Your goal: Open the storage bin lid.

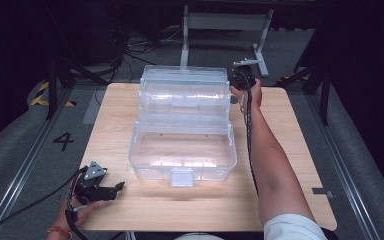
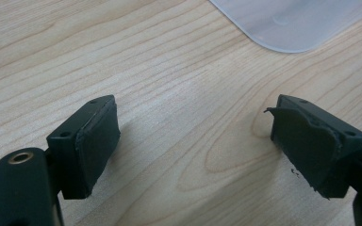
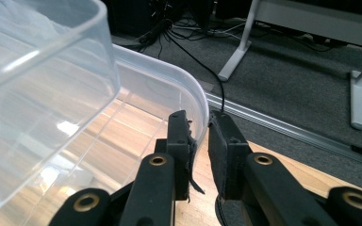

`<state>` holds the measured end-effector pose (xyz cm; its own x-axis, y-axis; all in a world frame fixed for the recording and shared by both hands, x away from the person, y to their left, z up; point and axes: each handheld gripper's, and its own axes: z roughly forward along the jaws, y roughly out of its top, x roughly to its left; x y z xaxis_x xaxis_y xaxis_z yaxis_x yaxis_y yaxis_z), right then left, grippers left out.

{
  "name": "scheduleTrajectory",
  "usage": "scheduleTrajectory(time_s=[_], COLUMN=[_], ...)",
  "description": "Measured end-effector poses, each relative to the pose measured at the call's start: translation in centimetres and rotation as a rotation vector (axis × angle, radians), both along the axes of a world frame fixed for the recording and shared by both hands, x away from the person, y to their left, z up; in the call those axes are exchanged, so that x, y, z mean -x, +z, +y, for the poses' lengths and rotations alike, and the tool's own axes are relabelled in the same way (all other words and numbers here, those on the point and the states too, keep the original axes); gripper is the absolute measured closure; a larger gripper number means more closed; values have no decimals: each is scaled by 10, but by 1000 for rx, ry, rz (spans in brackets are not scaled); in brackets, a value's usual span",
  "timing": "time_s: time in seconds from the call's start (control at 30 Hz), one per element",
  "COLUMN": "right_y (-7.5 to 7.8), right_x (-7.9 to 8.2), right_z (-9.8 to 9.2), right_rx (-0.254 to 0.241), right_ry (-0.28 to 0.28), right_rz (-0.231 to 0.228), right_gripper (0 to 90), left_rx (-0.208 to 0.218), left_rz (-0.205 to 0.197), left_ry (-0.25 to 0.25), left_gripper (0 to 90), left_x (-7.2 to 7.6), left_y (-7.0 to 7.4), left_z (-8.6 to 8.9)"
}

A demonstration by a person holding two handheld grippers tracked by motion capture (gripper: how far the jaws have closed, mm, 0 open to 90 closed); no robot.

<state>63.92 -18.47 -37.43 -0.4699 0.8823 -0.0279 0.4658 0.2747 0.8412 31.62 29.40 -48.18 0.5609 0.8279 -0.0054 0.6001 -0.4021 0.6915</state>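
Where right claw pinches, clear box rim between pads, far corner

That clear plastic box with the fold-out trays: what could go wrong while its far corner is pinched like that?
1. The right hand-held gripper pinches only the thin rim of the clear plastic box's far lid; the smooth wall might slip out.
2. The left hand-held gripper hangs open over the wooden table, not touching the box, so a pull could drag or tip it.
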Motion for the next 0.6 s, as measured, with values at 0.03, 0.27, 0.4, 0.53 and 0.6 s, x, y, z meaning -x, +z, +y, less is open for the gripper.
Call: scheduleTrajectory(time_s=[0.03,0.27,0.4,0.53,0.6], right_y=[2,10,12,13,16], right_x=[1,7,11,16,19], right_z=[1,-2,-2,-1,0], right_rx=[10,31,28,39,45], right_ry=[3,29,39,58,66], right_rz=[3,-18,-23,-30,-31], right_gripper=[795,817,815,807,802], left_rx=[0,0,1,0,0], left_rz=[0,0,2,1,1], left_ry=[0,0,0,1,0], left_gripper=[164,164,164,164,165], left_x=[0,0,0,0,0], left_y=[0,0,0,0,0], left_z=[0,0,0,0,0])
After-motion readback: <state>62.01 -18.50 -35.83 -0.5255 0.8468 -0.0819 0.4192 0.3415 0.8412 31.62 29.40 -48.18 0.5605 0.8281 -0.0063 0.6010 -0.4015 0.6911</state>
